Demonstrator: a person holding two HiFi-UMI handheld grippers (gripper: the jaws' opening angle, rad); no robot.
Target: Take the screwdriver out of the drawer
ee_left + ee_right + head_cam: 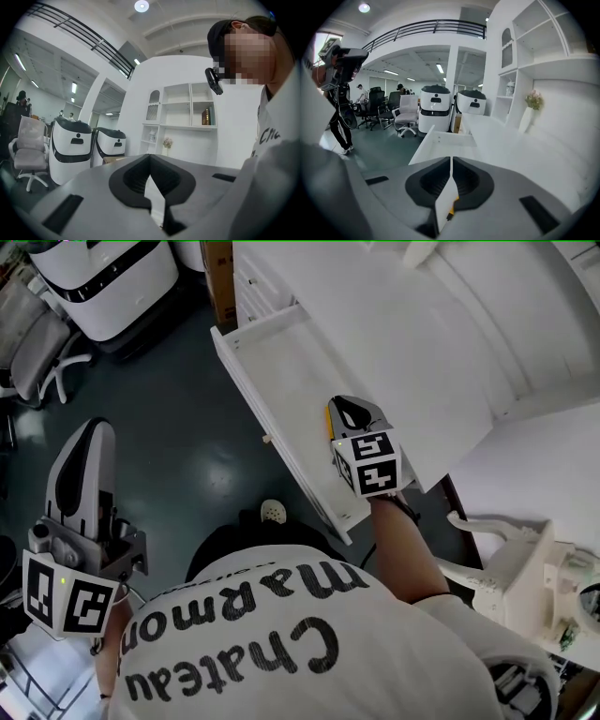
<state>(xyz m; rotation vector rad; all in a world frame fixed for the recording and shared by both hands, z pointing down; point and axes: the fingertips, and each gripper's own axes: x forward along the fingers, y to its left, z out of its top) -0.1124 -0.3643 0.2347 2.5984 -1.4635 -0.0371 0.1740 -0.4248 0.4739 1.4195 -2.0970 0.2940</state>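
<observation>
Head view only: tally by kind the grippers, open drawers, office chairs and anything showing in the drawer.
Grippers: 2, the left gripper and the right gripper
Drawer: 1
Chair: 1
Yellow tool, only a sliver showing beside the right gripper: 1
Total: 5

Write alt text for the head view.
From above: the right gripper, jaws shut, sits over an open white drawer, a yellow sliver at its side. The left gripper hangs at lower left over dark floor.
</observation>
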